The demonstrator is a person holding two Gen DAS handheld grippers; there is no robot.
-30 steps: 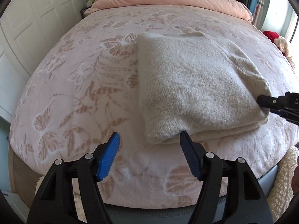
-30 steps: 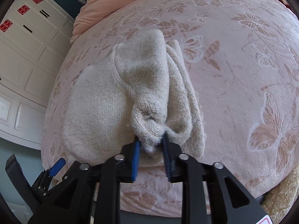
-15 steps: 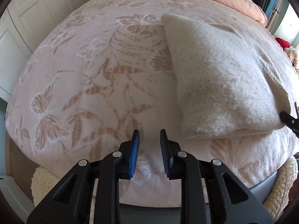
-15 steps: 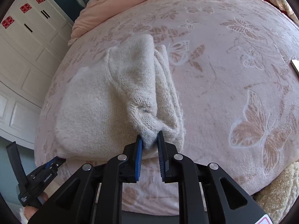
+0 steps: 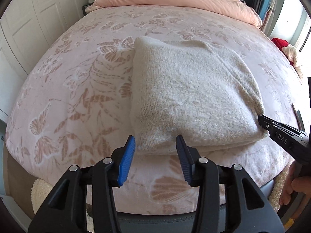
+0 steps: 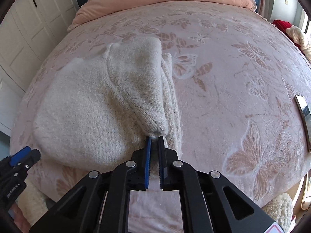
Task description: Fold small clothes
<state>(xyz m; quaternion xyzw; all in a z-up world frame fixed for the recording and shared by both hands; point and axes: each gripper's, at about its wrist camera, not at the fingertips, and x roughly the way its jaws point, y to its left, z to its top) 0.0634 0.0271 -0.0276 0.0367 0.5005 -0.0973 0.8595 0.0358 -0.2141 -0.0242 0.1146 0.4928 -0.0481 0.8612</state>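
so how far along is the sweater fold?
Done: the sweater lies folded into a thick stack on the bed. In hand: the right hand-held gripper pinches its near right corner. The left hand-held gripper is opening at the near left corner, which sits between its pads, ungripped. Left: grip there, then any last fold or tidying.

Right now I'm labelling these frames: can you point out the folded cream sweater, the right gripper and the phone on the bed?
folded cream sweater [image 5: 186, 97]: left wrist view, middle of its top layer.
right gripper [image 6: 154, 137]: right wrist view, between its fingertips, at the sweater's corner.
phone [image 6: 303, 114]: right wrist view, on its face near the right edge.
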